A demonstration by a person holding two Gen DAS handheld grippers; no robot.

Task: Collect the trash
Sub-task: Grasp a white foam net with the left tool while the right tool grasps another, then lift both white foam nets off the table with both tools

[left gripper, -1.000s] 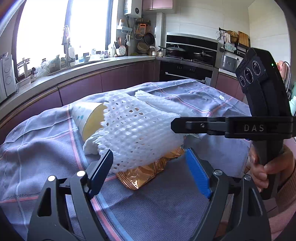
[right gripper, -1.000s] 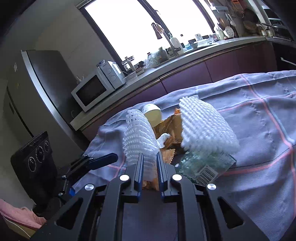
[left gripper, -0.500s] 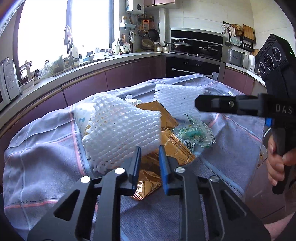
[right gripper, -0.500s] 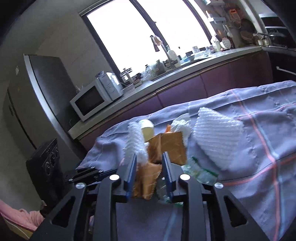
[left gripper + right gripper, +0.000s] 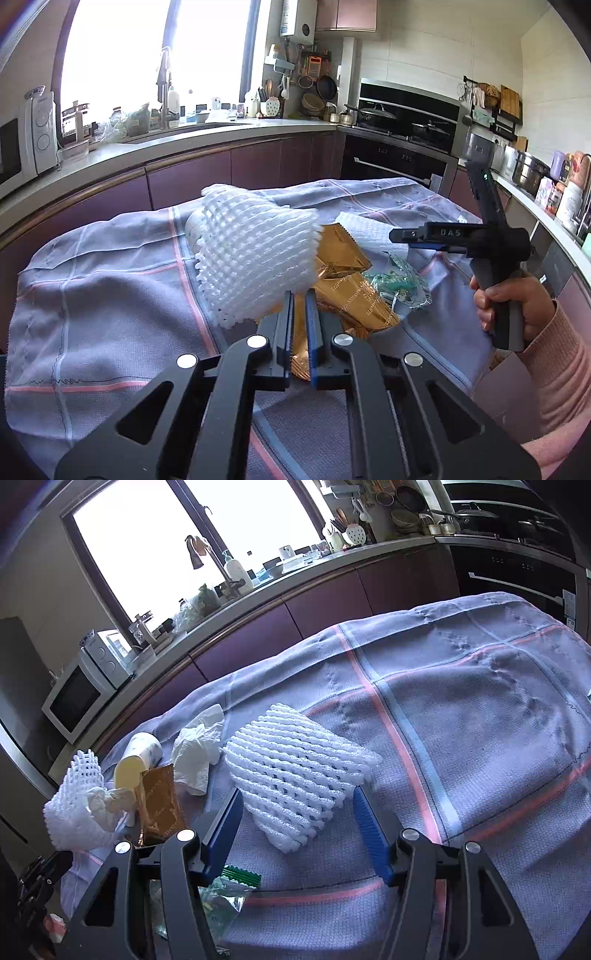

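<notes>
The desk (image 5: 480,709), covered with a checked lilac cloth, is carrying all the trash in one loose heap, and no bin or bag is showing in either view, so I judge the collecting is only at its beginning. The left gripper (image 5: 298,325) is holding its jaws nearly together on the lower edge of a white foam fruit net (image 5: 258,258), which is hanging raised above the heap; this seems to be the only piece taken up. A second foam net (image 5: 295,775) is lying flat on the cloth, and the right gripper (image 5: 299,834) is standing with its jaws wide apart on both sides of its near corner, gripping nothing. I think this net is the next piece to be taken. Beside the nets, two golden snack wrappers (image 5: 347,280) are lying partly under the raised net, and a paper cup (image 5: 138,755) is lying on its side near a crumpled white tissue (image 5: 197,749). Closest to the right gripper, a small clear wrapper with green print (image 5: 225,890) is waiting. All of these are left to collect.
</notes>
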